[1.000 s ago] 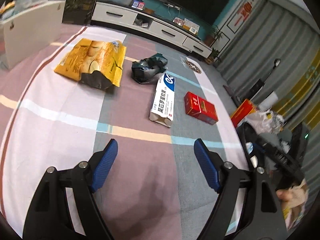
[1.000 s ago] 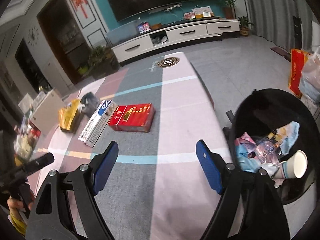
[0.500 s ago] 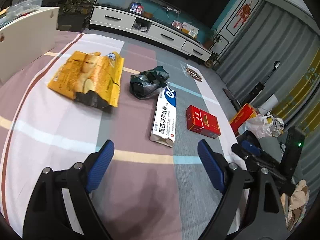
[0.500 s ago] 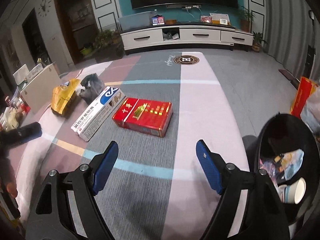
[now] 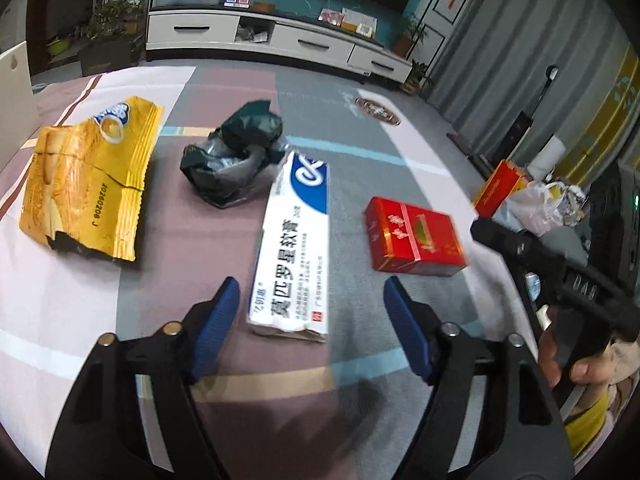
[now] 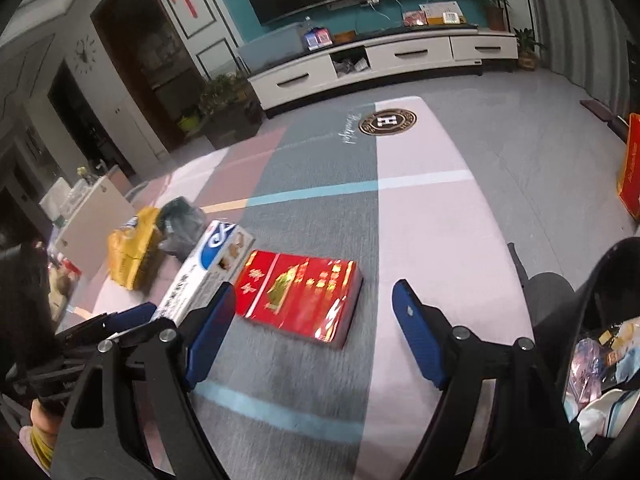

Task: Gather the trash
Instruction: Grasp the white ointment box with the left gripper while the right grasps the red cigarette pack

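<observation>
Striped carpet (image 5: 168, 240) carries four bits of trash in a row: yellow wrapper (image 5: 90, 184), dark crumpled bag (image 5: 236, 160), white ointment box (image 5: 294, 248), red carton (image 6: 298, 296). Left gripper (image 5: 312, 300) and right gripper (image 6: 310, 308) both hover spread, empty. Black bin (image 6: 600, 280) stands at right.

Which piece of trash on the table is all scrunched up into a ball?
The dark green plastic bag. It sits crumpled in a lump, while the yellow snack wrapper lies flat and the white box and red box keep their straight edges.
</observation>
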Tool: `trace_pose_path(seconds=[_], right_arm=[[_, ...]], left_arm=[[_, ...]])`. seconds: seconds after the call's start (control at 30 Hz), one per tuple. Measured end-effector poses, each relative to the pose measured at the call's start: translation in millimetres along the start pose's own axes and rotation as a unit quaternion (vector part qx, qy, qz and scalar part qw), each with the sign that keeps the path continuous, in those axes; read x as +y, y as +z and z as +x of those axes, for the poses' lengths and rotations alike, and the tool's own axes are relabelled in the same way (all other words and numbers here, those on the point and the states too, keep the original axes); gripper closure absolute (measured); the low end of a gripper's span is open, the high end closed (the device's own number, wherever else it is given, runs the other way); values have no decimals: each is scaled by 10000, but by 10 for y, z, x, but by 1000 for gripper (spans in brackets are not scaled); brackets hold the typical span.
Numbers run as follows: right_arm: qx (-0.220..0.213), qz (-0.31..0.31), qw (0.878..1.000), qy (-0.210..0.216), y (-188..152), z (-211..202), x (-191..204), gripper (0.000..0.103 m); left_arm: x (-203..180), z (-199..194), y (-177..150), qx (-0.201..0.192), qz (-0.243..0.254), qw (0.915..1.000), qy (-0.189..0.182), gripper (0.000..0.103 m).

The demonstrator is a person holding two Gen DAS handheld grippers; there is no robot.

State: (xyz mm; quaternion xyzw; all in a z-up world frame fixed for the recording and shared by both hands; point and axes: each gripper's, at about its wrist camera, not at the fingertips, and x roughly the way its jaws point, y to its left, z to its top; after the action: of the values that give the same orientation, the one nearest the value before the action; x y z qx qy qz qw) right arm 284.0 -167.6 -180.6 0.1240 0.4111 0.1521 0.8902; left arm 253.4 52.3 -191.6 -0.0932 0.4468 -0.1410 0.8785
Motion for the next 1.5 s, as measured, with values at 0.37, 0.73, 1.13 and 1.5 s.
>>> trace_pose_path(seconds=[0.37,0.73,1.13,1.5], right_arm=[[31,488,9983,325,231,382,-85,24],[464,288,9957,748,244,470,-36,24],[1062,-1255,9842,658,-210,131,542,24],[915,-1774,9795,-253,-327,284,593,36]], left_arm=[[196,20,-17,81,-49,9999,-79,64],[264,-216,-42,92,-262,9987,-416,64],[386,-422,-93,-11,-600,9966,-566,64],[403,-331,-129,140,-498,9972,-544,65]])
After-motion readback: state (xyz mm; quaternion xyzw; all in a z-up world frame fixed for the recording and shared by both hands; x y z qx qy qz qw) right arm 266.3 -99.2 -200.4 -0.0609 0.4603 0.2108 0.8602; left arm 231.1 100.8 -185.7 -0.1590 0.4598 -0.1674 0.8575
